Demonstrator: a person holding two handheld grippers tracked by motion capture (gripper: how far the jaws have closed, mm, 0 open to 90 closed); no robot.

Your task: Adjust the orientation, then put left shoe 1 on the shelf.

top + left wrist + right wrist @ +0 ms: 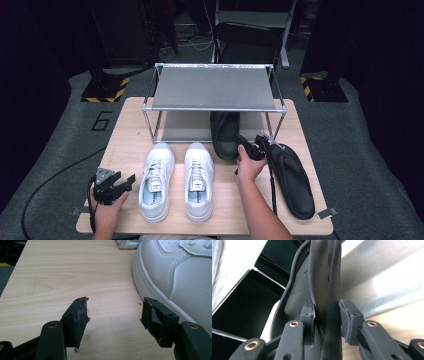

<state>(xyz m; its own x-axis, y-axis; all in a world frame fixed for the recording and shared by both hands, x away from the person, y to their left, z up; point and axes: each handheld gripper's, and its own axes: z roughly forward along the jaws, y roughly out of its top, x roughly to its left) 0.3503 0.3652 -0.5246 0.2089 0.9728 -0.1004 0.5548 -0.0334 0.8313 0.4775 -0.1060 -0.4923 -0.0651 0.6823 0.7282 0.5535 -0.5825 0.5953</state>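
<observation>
A pair of white sneakers (177, 180) stands side by side on the wooden table (130, 130), toes toward me. One black slipper (224, 134) lies half under the metal shoe rack (214, 87), and my right gripper (243, 144) is shut on its rear edge. In the right gripper view the pads (308, 315) squeeze the black slipper (322, 272), with the right gripper (327, 312) aimed at the rack's shelf (382, 277). The second black slipper (292, 179) lies flat at the table's right. My left gripper (127, 182) stands open beside the left white sneaker (180, 270); the left gripper (113, 312) holds nothing.
The rack has a grey top shelf and a lower shelf, standing at the table's far middle. A black cable (272, 185) trails from the right gripper over the table. Bare wood (62, 270) stretches left of the sneakers. A chair (247, 40) stands behind the rack.
</observation>
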